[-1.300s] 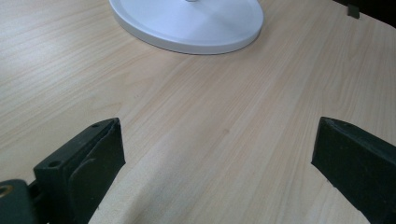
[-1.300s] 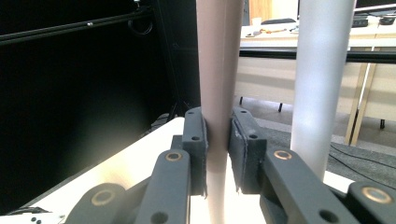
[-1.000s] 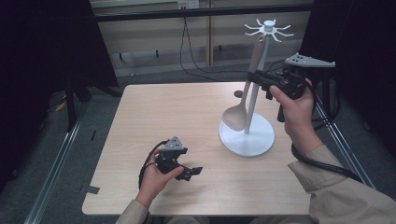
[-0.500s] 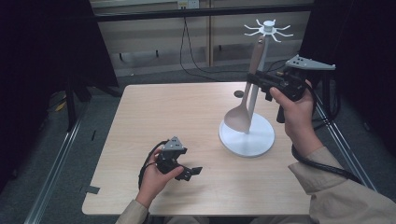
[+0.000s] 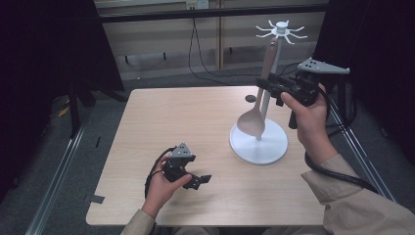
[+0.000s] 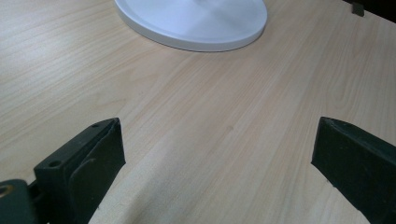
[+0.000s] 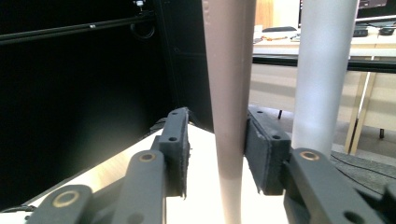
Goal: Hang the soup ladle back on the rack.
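1. The right claw point(image 7: 215, 154) has its two black jaws on either side of a beige spoon handle point(image 7: 229, 93).
2. The right jaw touches the handle; a small gap shows at the left jaw.
3. A white pole point(image 7: 322, 70) stands just beside the handle.
4. The pale worktop point(image 7: 201, 196) lies below.

A beige spoon point(image 5: 254, 117) hangs by a white stand point(image 5: 259, 147) on the pale wood-grain table point(image 5: 161, 117).

Spoon point(image 7: 229, 116) handle cut off top and bottom, white stand base point(image 6: 196, 21) cropped at top edge
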`<state>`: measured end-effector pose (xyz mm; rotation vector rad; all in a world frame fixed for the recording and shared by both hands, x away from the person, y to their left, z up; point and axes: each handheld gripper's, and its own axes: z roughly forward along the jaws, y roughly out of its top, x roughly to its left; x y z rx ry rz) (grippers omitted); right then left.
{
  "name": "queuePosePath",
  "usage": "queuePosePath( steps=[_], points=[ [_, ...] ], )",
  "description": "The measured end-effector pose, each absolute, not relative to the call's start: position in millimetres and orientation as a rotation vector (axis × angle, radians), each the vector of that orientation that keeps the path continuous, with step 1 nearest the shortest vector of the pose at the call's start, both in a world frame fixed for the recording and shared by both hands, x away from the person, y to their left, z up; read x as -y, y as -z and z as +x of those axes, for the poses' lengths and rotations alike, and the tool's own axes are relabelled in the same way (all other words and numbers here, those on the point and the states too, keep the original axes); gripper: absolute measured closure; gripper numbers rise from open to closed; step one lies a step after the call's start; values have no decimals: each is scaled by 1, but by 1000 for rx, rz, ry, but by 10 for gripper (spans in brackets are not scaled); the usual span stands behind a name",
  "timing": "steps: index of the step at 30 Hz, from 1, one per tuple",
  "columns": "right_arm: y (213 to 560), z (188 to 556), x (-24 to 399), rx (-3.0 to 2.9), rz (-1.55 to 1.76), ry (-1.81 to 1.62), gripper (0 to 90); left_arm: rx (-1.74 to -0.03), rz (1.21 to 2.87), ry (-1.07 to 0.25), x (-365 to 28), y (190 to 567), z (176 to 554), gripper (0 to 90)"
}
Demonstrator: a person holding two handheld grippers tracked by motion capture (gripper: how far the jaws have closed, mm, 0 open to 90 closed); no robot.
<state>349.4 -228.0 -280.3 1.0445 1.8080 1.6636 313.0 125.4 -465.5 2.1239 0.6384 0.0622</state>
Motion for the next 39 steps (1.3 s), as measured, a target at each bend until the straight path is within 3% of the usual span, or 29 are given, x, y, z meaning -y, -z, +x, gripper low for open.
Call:
queuePosePath(
  steps=[32,39],
  points=[
    [285,341,237,-1788,1079,-1598,415,-630,2136,-68,-124,466,312,23],
    [289,335,240,-1796,1095,-1563,325,-634,2134,-67,-125,466,312,23]
  ],
)
